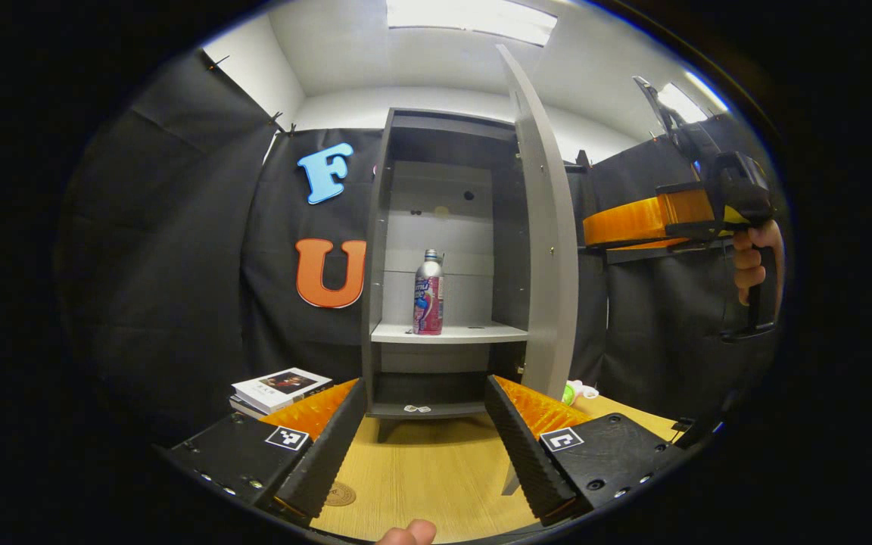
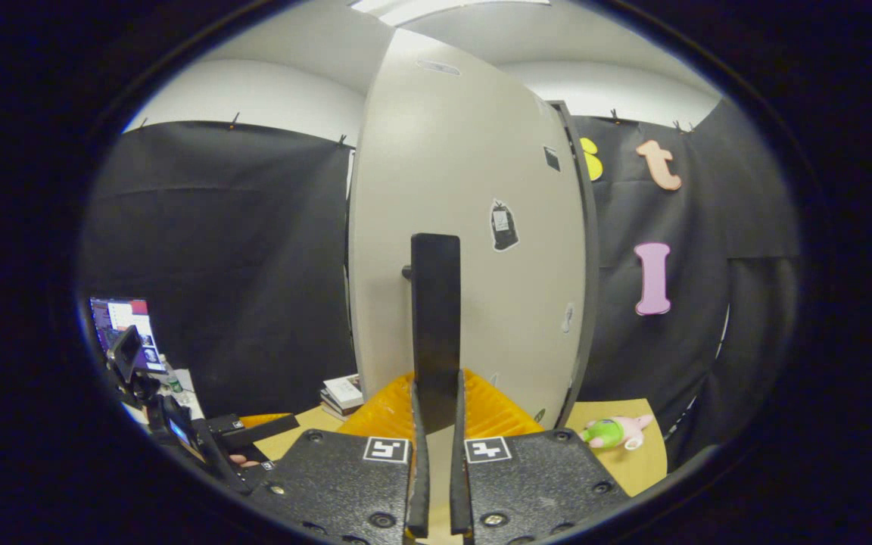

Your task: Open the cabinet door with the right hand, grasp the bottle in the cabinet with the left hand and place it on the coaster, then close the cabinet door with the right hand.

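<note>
A recording booth set up in an office-like room.

Black cloth (image 1: 179, 250) hangs clipped behind a grey cabinet (image 1: 436, 257) on a wooden table (image 1: 428, 469); above the cabinet are white walls and ceiling light panels (image 1: 474, 19), and left of it a lit laptop screen (image 2: 122, 322).

Illumination: overhead ceiling panels (image 1: 472, 19), brightest at 12 o'clock in the left gripper view and overexposed to plain white; a second panel (image 1: 689, 98) glares at 2 o'clock. Scene evenly and moderately bright; the booth cloth reads dark and low in detail. The cabinet (image 1: 436, 265) interior is shaded. Fisheye distortion bows straight edges, notably the cabinet door (image 2: 474, 227). Focus is sharp centrally, softening toward the rim.
</note>
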`<state>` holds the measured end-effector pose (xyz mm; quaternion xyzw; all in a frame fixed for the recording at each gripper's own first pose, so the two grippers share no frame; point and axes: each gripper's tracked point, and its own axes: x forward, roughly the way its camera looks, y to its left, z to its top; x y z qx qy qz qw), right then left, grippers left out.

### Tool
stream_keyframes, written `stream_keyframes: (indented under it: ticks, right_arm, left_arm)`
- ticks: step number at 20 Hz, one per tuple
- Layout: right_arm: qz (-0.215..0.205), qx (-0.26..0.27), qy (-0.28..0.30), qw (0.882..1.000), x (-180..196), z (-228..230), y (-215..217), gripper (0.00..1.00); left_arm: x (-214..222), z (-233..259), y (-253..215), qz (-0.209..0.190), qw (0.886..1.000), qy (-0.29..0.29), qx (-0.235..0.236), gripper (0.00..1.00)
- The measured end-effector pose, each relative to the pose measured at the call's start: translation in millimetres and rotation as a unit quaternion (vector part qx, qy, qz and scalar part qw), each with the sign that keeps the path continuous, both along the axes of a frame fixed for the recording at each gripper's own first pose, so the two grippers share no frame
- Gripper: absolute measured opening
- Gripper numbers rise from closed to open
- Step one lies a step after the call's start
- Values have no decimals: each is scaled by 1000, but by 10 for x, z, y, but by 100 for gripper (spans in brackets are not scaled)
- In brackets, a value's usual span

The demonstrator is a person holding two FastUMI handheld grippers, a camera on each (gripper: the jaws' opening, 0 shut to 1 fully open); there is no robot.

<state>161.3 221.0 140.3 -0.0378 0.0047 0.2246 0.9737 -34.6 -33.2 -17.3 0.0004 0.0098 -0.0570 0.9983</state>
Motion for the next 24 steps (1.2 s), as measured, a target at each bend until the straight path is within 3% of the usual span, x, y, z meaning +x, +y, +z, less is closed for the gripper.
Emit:
stream_keyframes:
  ticks: [4,9,21,24]
  right_arm:
    - [-40,-9,-14,999,77,21,-176,13]
    - [-57,25,-5,998,-10,26,-228,7]
    - [-155,30,-21,987,71,88,-705,2]
    - [-140,57,-16,988,67,70,-611,4]
  left_arm:
    - [11,-5,-198,-15,1000,0,1,95]
    - [14,6,-394,-33,999,-2,7,95]
    - [-38,-7,-522,-40,999,-1,16,95]
    - [-27,-25,-526,-41,999,2,17,95]
